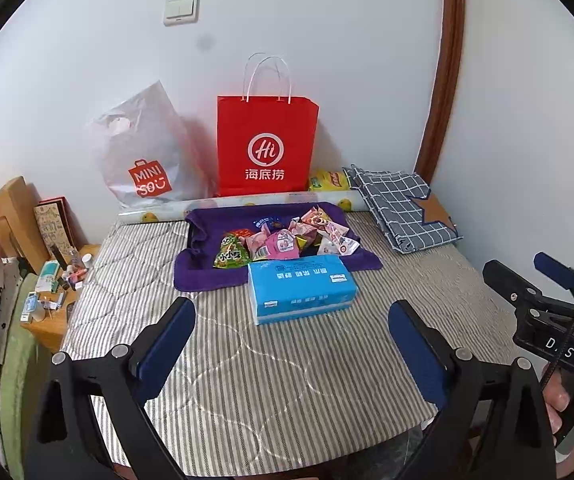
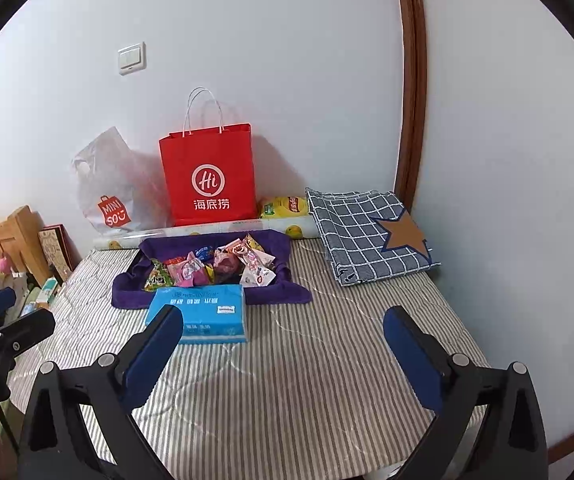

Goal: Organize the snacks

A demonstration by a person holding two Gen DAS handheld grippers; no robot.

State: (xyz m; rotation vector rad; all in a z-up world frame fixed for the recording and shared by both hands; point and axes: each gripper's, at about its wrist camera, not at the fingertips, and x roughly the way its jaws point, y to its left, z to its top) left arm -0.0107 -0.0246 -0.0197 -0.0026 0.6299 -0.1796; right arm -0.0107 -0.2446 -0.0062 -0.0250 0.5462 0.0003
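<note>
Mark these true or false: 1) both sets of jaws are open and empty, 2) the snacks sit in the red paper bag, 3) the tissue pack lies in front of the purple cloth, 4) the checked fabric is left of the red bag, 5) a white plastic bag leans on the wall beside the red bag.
1. True: the left gripper and right gripper stand wide, nothing between the jaws.
2. False: the snacks lie piled on the purple cloth; the red paper bag stands behind them.
3. True: the blue tissue pack lies at the cloth's near edge.
4. False: the checked fabric is right of the red bag.
5. True: the white plastic bag leans left of it.
</note>
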